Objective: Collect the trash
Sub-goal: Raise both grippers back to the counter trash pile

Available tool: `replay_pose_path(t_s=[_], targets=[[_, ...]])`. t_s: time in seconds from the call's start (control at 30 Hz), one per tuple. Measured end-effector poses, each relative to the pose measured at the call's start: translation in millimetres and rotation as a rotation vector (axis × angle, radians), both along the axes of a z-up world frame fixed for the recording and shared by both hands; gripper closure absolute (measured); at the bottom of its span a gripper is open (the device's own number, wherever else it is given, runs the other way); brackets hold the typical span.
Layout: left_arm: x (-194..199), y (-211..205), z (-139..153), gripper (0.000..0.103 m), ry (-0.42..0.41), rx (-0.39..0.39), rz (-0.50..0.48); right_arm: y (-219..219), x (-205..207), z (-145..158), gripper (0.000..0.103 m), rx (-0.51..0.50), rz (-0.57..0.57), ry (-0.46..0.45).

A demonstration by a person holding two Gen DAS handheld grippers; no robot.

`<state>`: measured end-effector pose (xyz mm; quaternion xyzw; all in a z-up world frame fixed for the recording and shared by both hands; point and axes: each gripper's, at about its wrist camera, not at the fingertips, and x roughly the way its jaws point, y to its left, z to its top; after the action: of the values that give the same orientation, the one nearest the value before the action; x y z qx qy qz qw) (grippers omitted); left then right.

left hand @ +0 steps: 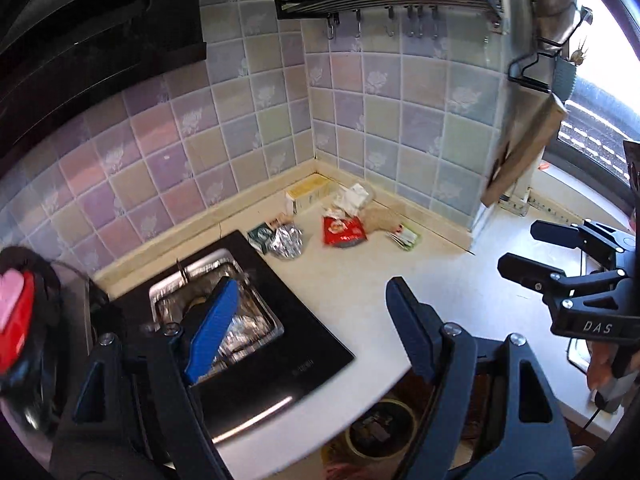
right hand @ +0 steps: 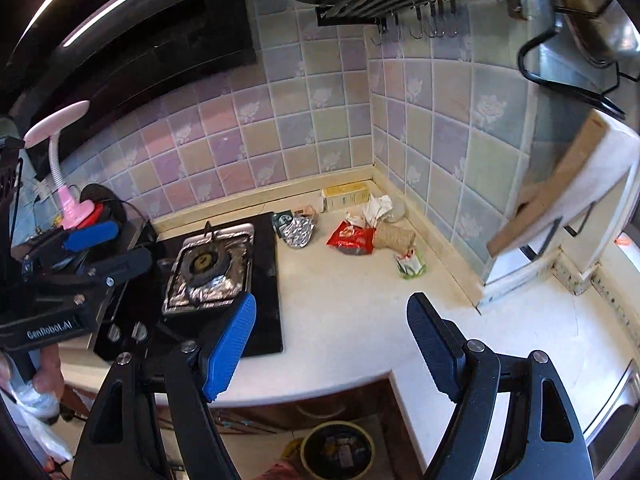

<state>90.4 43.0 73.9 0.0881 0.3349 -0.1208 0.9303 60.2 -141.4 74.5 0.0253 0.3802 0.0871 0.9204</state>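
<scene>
A kitchen corner is seen, with pale tiled walls point(right hand: 304, 120) and a white counter point(right hand: 352, 304) that runs along both of them. A black stove top point(right hand: 264, 280) is set into the counter, and its burner is ringed with crinkled foil. The trash is gathered in the far corner where the two walls meet. A yellow box point(right hand: 346, 196) is laid flat against the back wall, with its long side running along that wall. A crumpled silver foil wrapper point(right hand: 298, 231) is found just beside the stove. A red packet point(right hand: 352, 238) is laid near the middle of the pile, and its long side is slanted toward the corner. White crumpled paper point(right hand: 376, 208) is piled behind it, and a small green and white packet point(right hand: 410, 265) is set a little apart, nearer the side wall. The words on the packets are too small to be read. A round bin point(right hand: 338, 450) is seen on the floor below the counter edge, partly cut off; dark things may be inside it. The left gripper point(left hand: 316, 324) is held wide open above the stove with nothing in it. The right gripper point(right hand: 332, 344) is also held wide open and nothing is gripped.
</scene>
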Motion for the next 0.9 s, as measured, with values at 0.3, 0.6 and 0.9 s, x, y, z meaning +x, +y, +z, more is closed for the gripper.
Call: replay_pose_path(t_s=[0.3,0.6,0.9], targets=[[177.8,40.7,-33.3,0.029,0.113,0.059,-0.134,28.9,166.0,-45.9,0.025,0.057,-0.109,0.179],[335.8,48.5,-146.3,0.048,0.284,0.1,-0.15,29.3,294.1,-142.9,0.026,0.145,-0.237,0.345],[420.4,32.7,-235.2,0.05,0.398,0.12,-0.17,7.8,369.8,-244.4,0.026,0.236,-0.35,0.431]])
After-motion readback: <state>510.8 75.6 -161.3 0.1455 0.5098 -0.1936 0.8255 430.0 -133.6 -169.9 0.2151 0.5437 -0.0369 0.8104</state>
